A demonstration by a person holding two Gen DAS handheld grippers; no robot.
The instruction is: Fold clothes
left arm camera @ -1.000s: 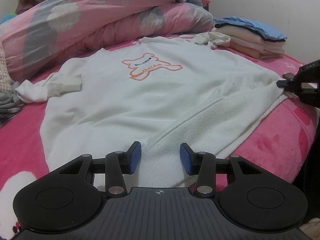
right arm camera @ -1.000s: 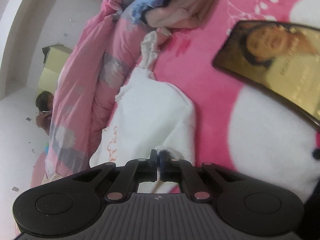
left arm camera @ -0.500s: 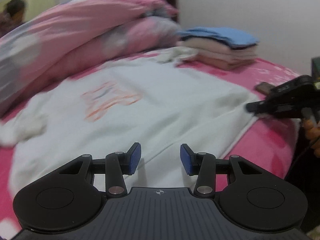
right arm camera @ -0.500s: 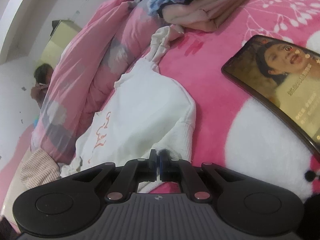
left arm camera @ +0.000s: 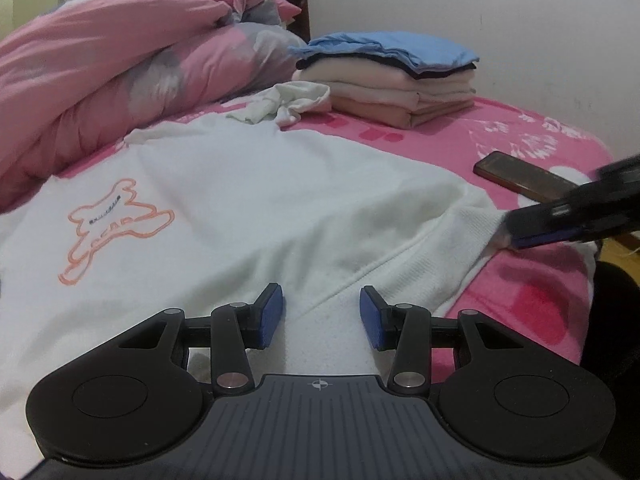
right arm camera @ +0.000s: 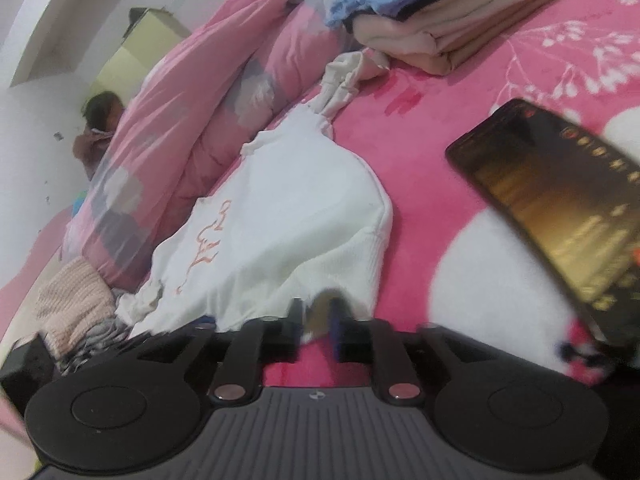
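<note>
Motion blur smears the right gripper's fingers (right arm camera: 334, 326), and the phone (right arm camera: 560, 216) runs past the frame's edge.

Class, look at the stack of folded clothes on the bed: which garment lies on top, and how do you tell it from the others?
The blue garment tops the stack of folded clothes; below it come a thin dark layer and beige pieces.

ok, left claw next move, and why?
Probably ease the left claw down and close on the sweatshirt hem. Its jaws stand open with the ribbed hem right under them, nothing gripped. The right claw is opening at the hem corner, so the shirt looks spread flat, ready for a fold.
</note>
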